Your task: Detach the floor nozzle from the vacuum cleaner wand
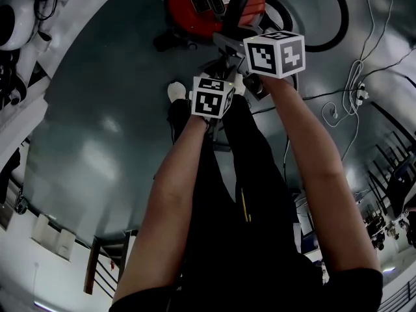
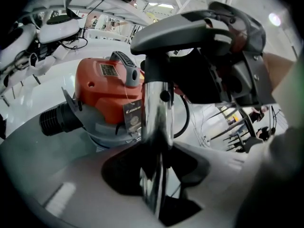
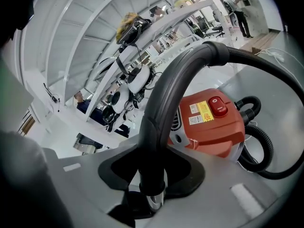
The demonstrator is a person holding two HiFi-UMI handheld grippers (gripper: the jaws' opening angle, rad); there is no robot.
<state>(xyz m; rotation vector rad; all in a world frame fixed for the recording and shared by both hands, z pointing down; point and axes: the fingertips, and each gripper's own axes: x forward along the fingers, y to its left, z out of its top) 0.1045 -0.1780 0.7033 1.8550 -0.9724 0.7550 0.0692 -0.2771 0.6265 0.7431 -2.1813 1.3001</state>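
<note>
- left gripper (image 2: 154,175), jaws part-closed, clamps the chrome wand (image 2: 156,118); right gripper (image 3: 152,179) clamps the black hose handle (image 3: 161,108).
- red vacuum (image 1: 195,5) at 12 o'clock, black hose (image 3: 256,56) arching over.
- yellow label (image 3: 200,112), hang tag (image 2: 133,118): print unreadable.

Floor (image 1: 97,148): smooth, grey-green, glossy, with pale patches of reflected light.

Far centre: red vacuum canister (image 1: 195,8) stands on it, on a grey base.

Right of the canister: black hose (image 1: 344,19) lies in a wide loop.

Further right: thin white cables (image 1: 333,116) trail and curl across the floor beside a small white plug block (image 1: 359,95).

Centre, just near of the canister: one white shoe (image 1: 176,91) is planted on the floor.

Right edge: dark rack legs (image 1: 390,168) stand on it.

Near left: a brown frame (image 1: 97,268), kind unclear.
</note>
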